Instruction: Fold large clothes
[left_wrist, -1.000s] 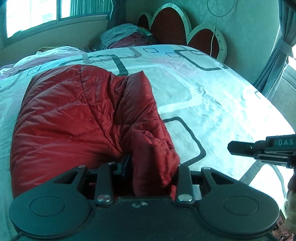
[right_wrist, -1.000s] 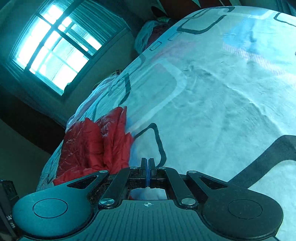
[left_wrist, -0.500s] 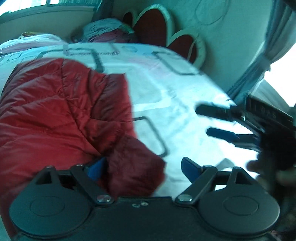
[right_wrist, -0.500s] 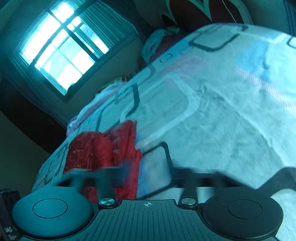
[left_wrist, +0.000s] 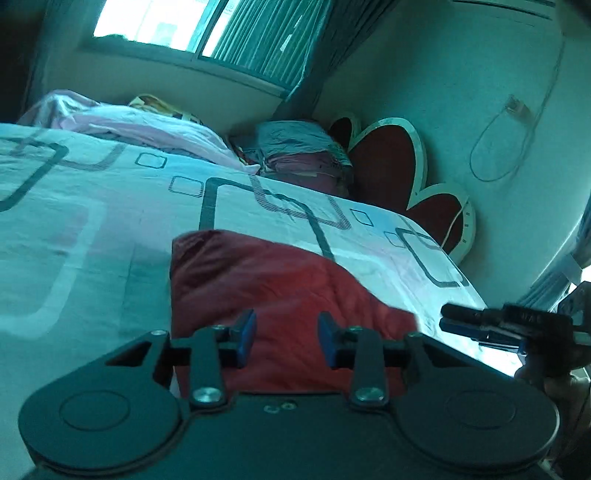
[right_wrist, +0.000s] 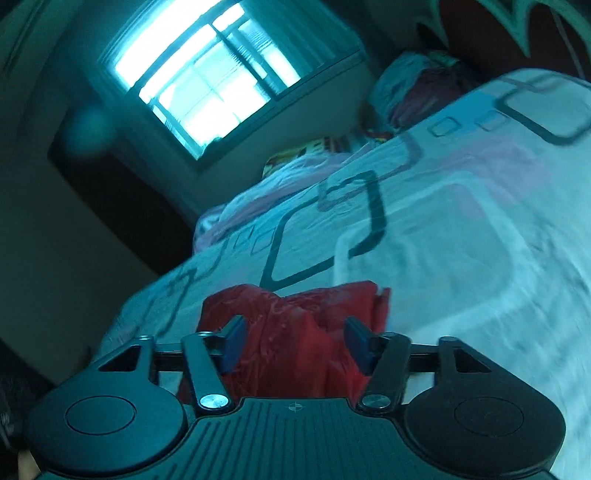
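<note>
Patterned bedspread (left_wrist: 92, 236) fills my view, with the red jacket (left_wrist: 280, 288) lying on it as a folded, puffy, quilted block, headboard (left_wrist: 391, 162) beyond. Left of the jacket is bare bedspread. My left gripper (left_wrist: 286, 338) hangs over the jacket, jaws closing, nothing pinched. Right of the jacket, my right gripper (left_wrist: 452, 319) is closing too, empty.

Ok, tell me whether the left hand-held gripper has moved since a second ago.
Yes. The left hand-held gripper has let go of the red jacket and pulled back; the headboard now sits farther right and lower in its view.
</note>
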